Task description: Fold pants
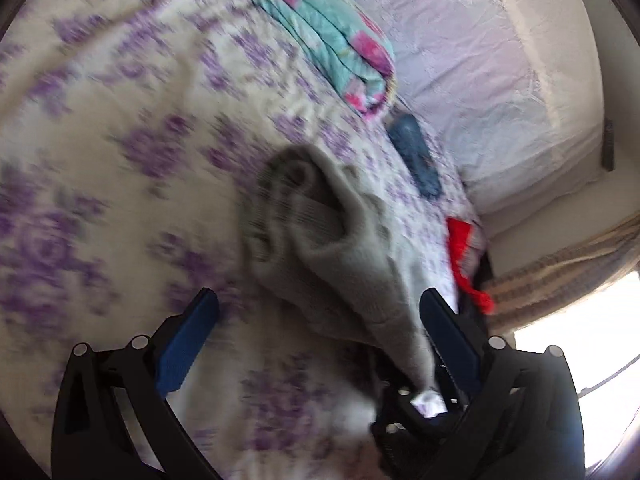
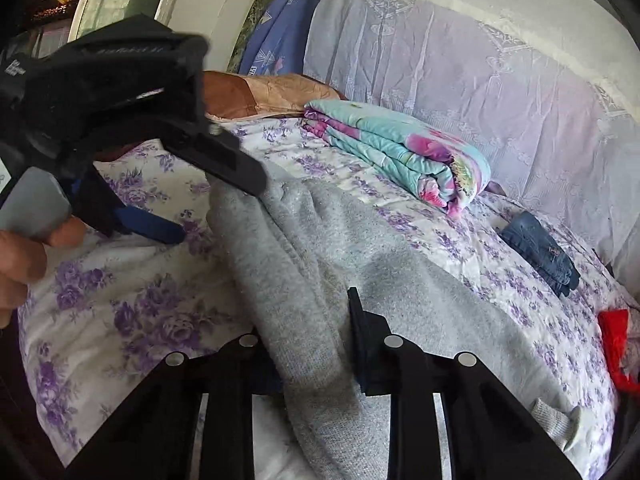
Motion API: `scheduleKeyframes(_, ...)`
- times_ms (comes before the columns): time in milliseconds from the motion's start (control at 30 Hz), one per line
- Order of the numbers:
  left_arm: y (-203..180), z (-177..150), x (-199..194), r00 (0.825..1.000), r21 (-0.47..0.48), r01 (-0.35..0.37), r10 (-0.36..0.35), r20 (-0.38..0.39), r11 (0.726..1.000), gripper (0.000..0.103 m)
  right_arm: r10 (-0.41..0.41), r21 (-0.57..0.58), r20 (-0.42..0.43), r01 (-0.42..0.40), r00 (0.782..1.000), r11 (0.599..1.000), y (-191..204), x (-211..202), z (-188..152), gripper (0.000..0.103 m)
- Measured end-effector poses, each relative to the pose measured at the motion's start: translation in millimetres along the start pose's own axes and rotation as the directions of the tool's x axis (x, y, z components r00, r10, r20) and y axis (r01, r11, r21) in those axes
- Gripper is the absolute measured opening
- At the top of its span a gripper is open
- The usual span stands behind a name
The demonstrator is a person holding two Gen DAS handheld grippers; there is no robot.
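Right gripper [image 2: 320,344] clenched on grey pants [image 2: 320,248] — fabric bunched between its fingers. Left gripper [image 1: 320,312] spread wide, pants [image 1: 320,240] draped against its right pad, not pinched. Pants lie across the floral bedsheet [image 2: 140,320] — folded quilt [image 2: 400,152] and jeans [image 2: 540,252] beyond.

Floral bedsheet [image 2: 132,312]; folded turquoise quilt [image 2: 400,152]; folded jeans [image 2: 540,252]; red cloth [image 2: 616,344] at edge.
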State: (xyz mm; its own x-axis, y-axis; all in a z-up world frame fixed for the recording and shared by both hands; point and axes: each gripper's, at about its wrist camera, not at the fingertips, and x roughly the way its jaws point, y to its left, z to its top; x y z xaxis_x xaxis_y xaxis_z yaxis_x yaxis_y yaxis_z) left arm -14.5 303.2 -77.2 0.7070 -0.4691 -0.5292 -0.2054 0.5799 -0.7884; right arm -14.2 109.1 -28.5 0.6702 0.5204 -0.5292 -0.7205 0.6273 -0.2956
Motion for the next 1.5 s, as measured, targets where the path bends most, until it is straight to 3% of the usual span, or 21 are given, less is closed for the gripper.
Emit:
scheduleKeyframes(100, -7, -2, 24, 0.988, -0.023, 0.121, -0.123, -0.092, 0.992, 0.098, 0.000, 0.009, 0.010, -0.001, 1.000, 1.000, -1, -1, 0, 0.025)
scheduleKeyframes(233, -4, 4, 38, 0.993, -0.072, 0.112, -0.114, -0.038, 0.991, 0.097, 0.002, 0.011, 0.019, -0.002, 1.000, 1.000, -2, -4, -3, 0.026)
scheduleKeyframes(300, -9, 7, 37, 0.993, -0.051, 0.117, -0.116, 0.006, 0.992, 0.080, 0.008, 0.002, 0.011, -0.008, 1.000, 1.000, -1, -6, -6, 0.034)
scheduleKeyframes(333, -11, 7, 37, 0.996, -0.031, 0.086, -0.085, 0.021, 0.996, 0.064, 0.015, 0.013, 0.024, -0.016, 1.000, 1.000, -4, -12, -9, 0.038)
scheduleKeyframes(400, -8, 8, 38, 0.998, -0.011, 0.049, -0.049, 0.043, 0.999, 0.044, 0.073, 0.070, 0.063, -0.077, 0.995, 0.995, -16, -30, -13, 0.054)
scheduleKeyframes(467, -1, 8, 38, 0.997, -0.038, 0.064, -0.062, 0.044, 0.997, 0.038, 0.127, 0.176, 0.113, -0.145, 0.985, 0.974, -42, -53, -21, 0.054)
scheduleKeyframes(500, 1, 8, 38, 0.997, -0.038, 0.068, -0.066, 0.049, 0.997, 0.038, 0.108, 0.227, 0.135, -0.137, 0.985, 0.964, -56, -63, -26, 0.053)
scheduleKeyframes(567, 1, 7, 35, 0.996, -0.018, 0.074, -0.073, 0.060, 0.997, 0.037, -0.015, 0.325, 0.150, -0.035, 0.989, 0.945, -85, -85, -40, 0.050)
scheduleKeyframes(633, -4, 6, 31, 0.992, 0.000, 0.101, -0.100, 0.078, 0.995, 0.037, -0.172, 0.385, 0.126, 0.111, 0.977, 0.916, -109, -102, -55, 0.038)
scheduleKeyframes(667, -4, 9, 28, 0.990, 0.008, 0.115, -0.115, 0.086, 0.993, 0.037, -0.240, 0.410, 0.097, 0.181, 0.966, 0.894, -119, -107, -63, 0.029)
scheduleKeyframes(733, -13, 9, 25, 0.983, 0.040, 0.149, -0.153, 0.106, 0.988, 0.037, -0.325, 0.436, -0.025, 0.303, 0.945, 0.847, -137, -99, -85, 0.027)
scheduleKeyframes(800, -25, 8, 19, 0.972, 0.066, 0.194, -0.201, 0.119, 0.979, 0.037, -0.231, 0.420, -0.222, 0.307, 0.947, 0.854, -146, -63, -110, 0.027)
scheduleKeyframes(833, -33, 8, 18, 0.965, 0.078, 0.227, -0.235, 0.119, 0.971, 0.037, -0.187, 0.435, -0.254, 0.285, 0.949, 0.854, -147, -51, -124, 0.027)
scheduleKeyframes(867, -42, 6, 19, 0.957, 0.089, 0.260, -0.269, 0.110, 0.962, 0.037, -0.200, 0.453, -0.217, 0.280, 0.956, 0.847, -146, -55, -127, 0.027)
scheduleKeyframes(967, -79, -1, 24, 0.937, 0.139, 0.329, -0.341, 0.071, 0.934, 0.037, -0.156, 0.509, -0.212, 0.246, 0.965, 0.825, -153, -57, -127, 0.029)
scheduleKeyframes(1067, -123, -13, 38, 0.923, 0.211, 0.373, -0.383, 0.010, 0.904, 0.036, -0.172, 0.494, -0.196, 0.249, 0.965, 0.833, -148, -56, -129, 0.028)
scheduleKeyframes(1233, -191, -49, 90, 0.904, 0.266, 0.427, -0.403, -0.142, 0.864, 0.036, -0.129, 0.572, -0.133, 0.183, 0.983, 0.800, -152, -73, -142, 0.028)
scheduleKeyframes(1400, -246, -102, 154, 0.923, 0.358, 0.370, -0.297, -0.244, 0.857, 0.036, -0.081, 0.624, -0.050, 0.095, 0.995, 0.775, -156, -101, -164, 0.030)
scheduleKeyframes(1500, -265, -130, 189, 0.962, 0.452, 0.255, -0.177, -0.209, 0.855, 0.037, -0.086, 0.604, -0.048, 0.098, 0.995, 0.791, -149, -117, -174, 0.025)
